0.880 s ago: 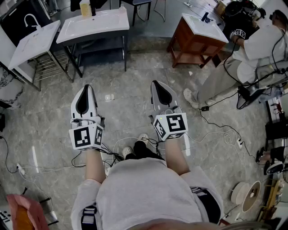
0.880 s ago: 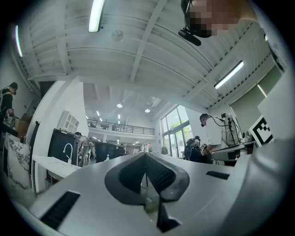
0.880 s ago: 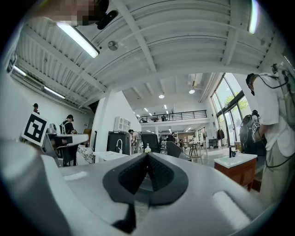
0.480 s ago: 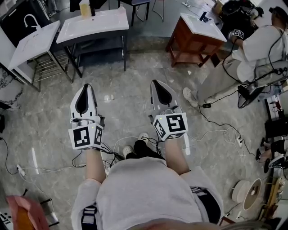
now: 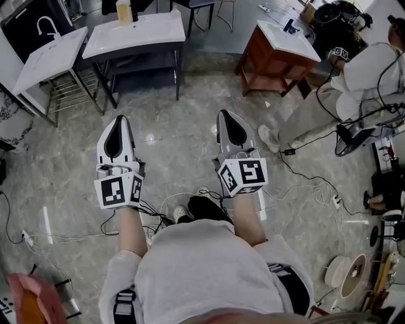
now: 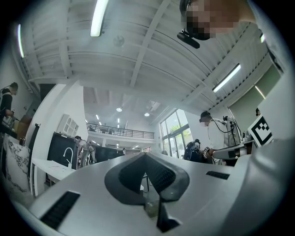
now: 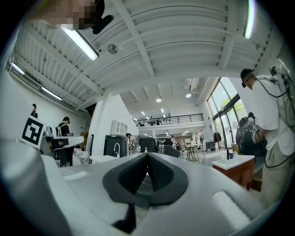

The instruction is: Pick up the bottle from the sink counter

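A yellowish bottle [image 5: 124, 11] stands at the back edge of a white sink counter [image 5: 136, 33] at the top of the head view, far ahead of both grippers. My left gripper [image 5: 118, 120] is held above the marble floor, jaws together with nothing between them. My right gripper [image 5: 226, 114] is level with it to the right, also shut and empty. In the left gripper view the left gripper [image 6: 145, 155] points across the room with its pads meeting. The right gripper view shows the right gripper [image 7: 147, 154] in the same shut state.
A second white sink top with a faucet [image 5: 47, 54] stands at far left. A wooden vanity [image 5: 278, 49] with a dark bottle [image 5: 288, 25] is at upper right, beside a seated person [image 5: 357, 79]. Cables [image 5: 304, 185] trail over the floor.
Both grippers have moved slightly forward over the floor, still shut. The sink counters sit a little further right in the view.
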